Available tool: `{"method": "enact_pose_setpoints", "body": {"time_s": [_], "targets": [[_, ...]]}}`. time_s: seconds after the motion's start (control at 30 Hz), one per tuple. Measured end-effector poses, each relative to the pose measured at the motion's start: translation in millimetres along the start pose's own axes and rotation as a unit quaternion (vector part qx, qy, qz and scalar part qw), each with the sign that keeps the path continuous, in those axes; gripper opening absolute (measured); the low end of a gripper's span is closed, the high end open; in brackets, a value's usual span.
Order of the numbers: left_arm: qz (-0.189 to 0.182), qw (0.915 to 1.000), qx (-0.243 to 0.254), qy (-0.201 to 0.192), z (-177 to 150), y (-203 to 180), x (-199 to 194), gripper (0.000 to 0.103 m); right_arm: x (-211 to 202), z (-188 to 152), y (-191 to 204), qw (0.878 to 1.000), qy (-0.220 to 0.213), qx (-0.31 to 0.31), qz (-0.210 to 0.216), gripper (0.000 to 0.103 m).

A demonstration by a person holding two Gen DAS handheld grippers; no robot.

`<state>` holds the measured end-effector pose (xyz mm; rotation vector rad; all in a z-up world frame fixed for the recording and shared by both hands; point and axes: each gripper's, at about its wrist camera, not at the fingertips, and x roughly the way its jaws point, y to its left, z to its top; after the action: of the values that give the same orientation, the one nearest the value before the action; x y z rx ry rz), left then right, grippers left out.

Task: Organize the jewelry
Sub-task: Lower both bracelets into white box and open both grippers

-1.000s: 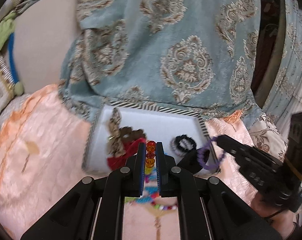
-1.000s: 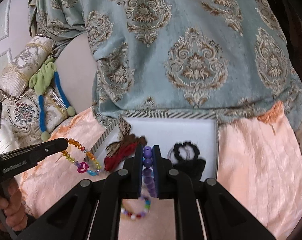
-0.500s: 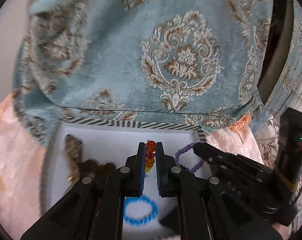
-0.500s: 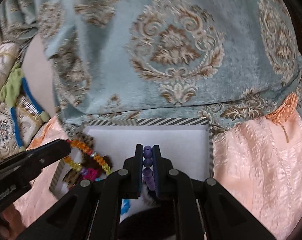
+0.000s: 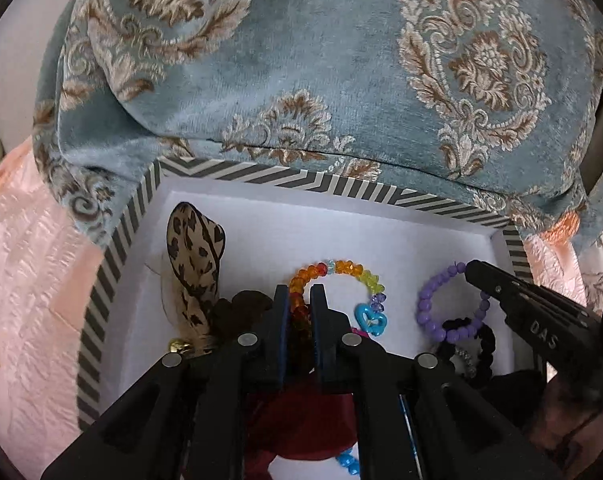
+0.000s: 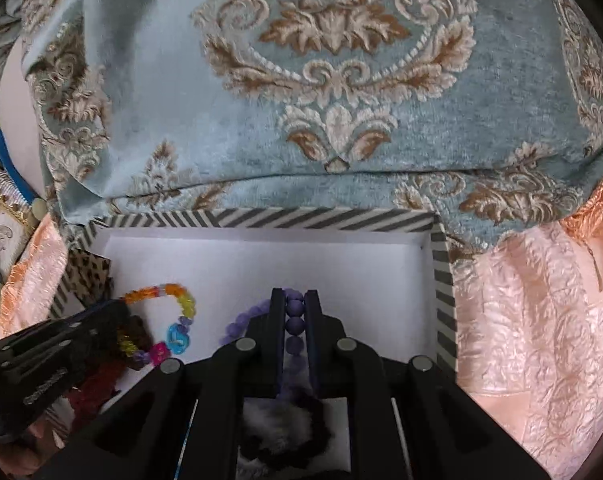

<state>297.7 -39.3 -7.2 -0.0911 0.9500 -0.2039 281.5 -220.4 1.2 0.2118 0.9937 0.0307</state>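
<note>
My left gripper (image 5: 299,294) is shut on a multicoloured bead bracelet (image 5: 341,270) with a blue heart charm, held low inside the white striped-rim box (image 5: 341,192). My right gripper (image 6: 294,298) is shut on a purple bead bracelet (image 6: 294,324), also low inside the box (image 6: 321,216). The purple bracelet (image 5: 433,304) and the right gripper (image 5: 471,270) show at the right of the left wrist view. The multicoloured bracelet (image 6: 173,294) and the left gripper (image 6: 119,308) show at the left of the right wrist view.
In the box lie a leopard-print bow (image 5: 195,252), a red fabric piece (image 5: 301,420), a black scrunchie (image 5: 471,344) and a blue bead bracelet (image 5: 347,462). A blue patterned cushion (image 5: 341,80) stands behind the box. Peach fabric (image 6: 533,320) lies around it.
Both grippers moved forward and down into the box, each still holding its bracelet. The bracelets now hang against the box floor.
</note>
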Motion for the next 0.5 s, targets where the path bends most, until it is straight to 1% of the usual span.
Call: {"method": "enact_pose_setpoints", "body": {"time_s": [0.1, 0.17, 0.23, 0.27, 0.4, 0.5], "targets": [[0.002, 1.0, 0.006, 0.004, -1, -2, -3, 0.001, -1, -1, -6, 1.0, -0.002, 0.002, 0.0, 0.009], [0.003, 1.0, 0.007, 0.005, 1, -4, -4, 0.002, -7, -1, -9, 1.0, -0.008, 0.003, -0.006, 0.015], [0.005, 1.0, 0.006, 0.003, 3, -3, -8, 0.003, -14, 1, -11, 1.0, -0.02, 0.005, -0.005, 0.03], [0.006, 1.0, 0.006, 0.001, 4, -2, -11, 0.004, -19, 2, -12, 1.0, -0.028, 0.006, -0.005, 0.034], [0.012, 0.9998, 0.004, -0.016, 4, 2, -27, 0.004, -36, 5, -12, 0.999, -0.048, 0.006, -0.005, 0.034], [0.01, 0.9995, 0.0, -0.029, 2, 7, -45, 0.004, -52, 1, -7, 0.998, -0.06, -0.006, -0.004, 0.034]]}}
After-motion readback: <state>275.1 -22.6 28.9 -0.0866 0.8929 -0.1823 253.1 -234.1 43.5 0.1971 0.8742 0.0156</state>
